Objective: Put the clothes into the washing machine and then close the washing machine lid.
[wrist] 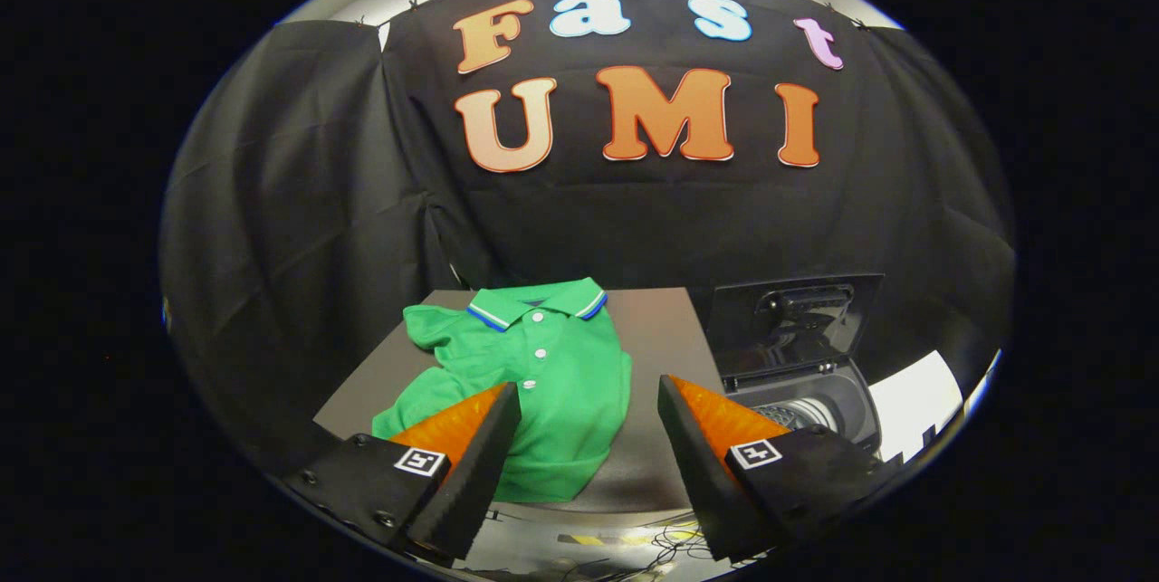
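Jaws spread wide and holding nothing, the gripper (pixel 589 392) hovers low in the frame over the green shirt (pixel 534 383), which lies flat on the table (pixel 661 329) at centre, collar toward the back wall, beside the washing machine (pixel 815 392) with its lid (pixel 797 315) up, likely ready for loading.

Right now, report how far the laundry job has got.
Done: the washing machine lid already stands open over the drum. In hand: nothing; the gripper is open, with the green polo shirt lying on the grey table between and just ahead of its fingers. Left: grab the shirt, load it, close the lid.
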{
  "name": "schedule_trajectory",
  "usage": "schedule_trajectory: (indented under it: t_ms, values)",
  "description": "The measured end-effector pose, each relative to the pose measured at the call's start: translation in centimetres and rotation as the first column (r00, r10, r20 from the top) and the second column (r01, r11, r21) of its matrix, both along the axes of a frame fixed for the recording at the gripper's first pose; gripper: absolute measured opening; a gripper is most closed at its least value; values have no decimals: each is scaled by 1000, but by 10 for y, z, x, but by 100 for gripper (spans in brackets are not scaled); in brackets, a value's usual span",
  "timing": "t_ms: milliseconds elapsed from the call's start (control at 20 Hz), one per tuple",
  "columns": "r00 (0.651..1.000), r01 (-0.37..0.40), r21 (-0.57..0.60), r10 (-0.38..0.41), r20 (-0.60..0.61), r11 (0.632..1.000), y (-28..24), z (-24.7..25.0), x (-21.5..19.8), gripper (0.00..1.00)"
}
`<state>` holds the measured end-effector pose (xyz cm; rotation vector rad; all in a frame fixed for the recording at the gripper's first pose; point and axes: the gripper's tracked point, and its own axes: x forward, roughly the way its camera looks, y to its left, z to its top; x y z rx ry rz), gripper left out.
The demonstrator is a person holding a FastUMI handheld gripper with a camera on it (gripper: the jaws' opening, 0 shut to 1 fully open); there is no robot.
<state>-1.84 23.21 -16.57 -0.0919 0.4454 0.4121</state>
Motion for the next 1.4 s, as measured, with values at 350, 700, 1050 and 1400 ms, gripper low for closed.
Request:
schedule_trajectory:
  t_ms: [350,700,1050,1400]
  values:
    - [997,-61,-42,59,-59,997,28,-31,5,99]
    - [987,-105,-40,99,-127,994,45,-53,7,96]
    - [982,-154,-3,153,-115,988,49,-56,-5,61]
    - [983,-147,-2,146,-107,989,50,-52,-4,30]
